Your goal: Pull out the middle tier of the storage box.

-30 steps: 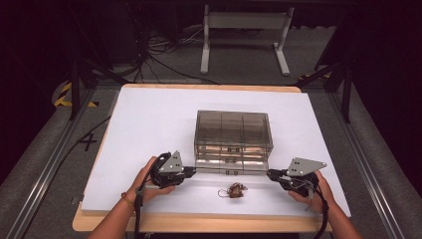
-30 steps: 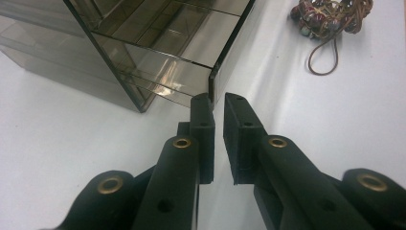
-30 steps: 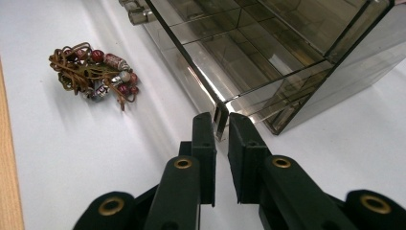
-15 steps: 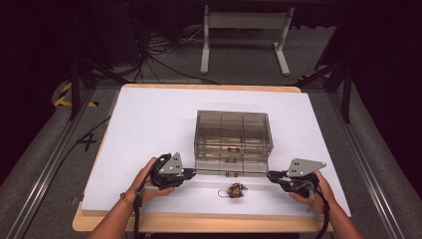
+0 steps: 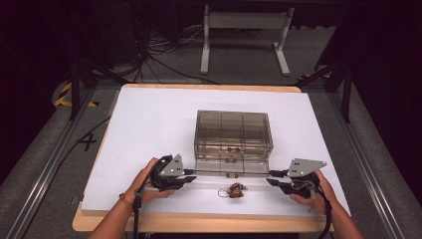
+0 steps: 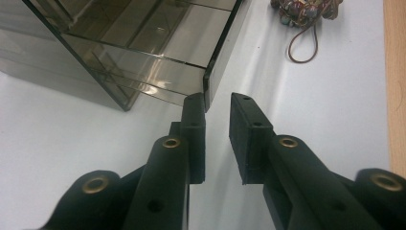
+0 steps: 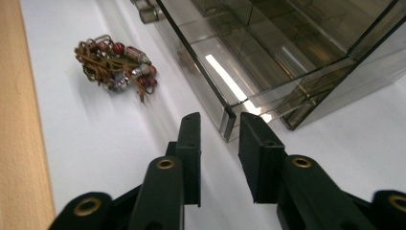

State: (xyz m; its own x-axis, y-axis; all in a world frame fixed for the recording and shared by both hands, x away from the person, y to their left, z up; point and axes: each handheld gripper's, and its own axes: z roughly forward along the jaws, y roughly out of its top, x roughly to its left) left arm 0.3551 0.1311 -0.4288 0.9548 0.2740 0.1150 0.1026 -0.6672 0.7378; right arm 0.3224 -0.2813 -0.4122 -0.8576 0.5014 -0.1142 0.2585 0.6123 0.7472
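Smoked clear drawer box (image 5: 233, 138) sits near the middle of the white surface (image 5: 149, 124). Its bottom drawer (image 5: 231, 167) is pulled out toward the person, front panel standing proud of the box body.

Left tool (image 5: 191, 175) is at the left end of the drawer front, held in the person's left hand (image 5: 149, 180). In the left gripper view, the left tool (image 6: 216, 108) has its jaws a narrow gap apart; the corner of the drawer front (image 6: 225, 52) sits at the mouth of that gap, against the inner face of one jaw, the other jaw clear of it. Jaws have just been opening.

Right tool (image 5: 271, 178) is at the right end of the drawer front, in the right hand (image 5: 311, 191). In the right gripper view, the right tool (image 7: 219, 125) straddles the drawer corner (image 7: 229, 122); daylight shows on both sides of the corner, so the pads are not pressing. These jaws have also just been opening.

Beaded bracelet (image 5: 232, 190), a tangle of brown cord and reddish beads, lies on the surface just in front of the drawer, between the two tools, untouched.
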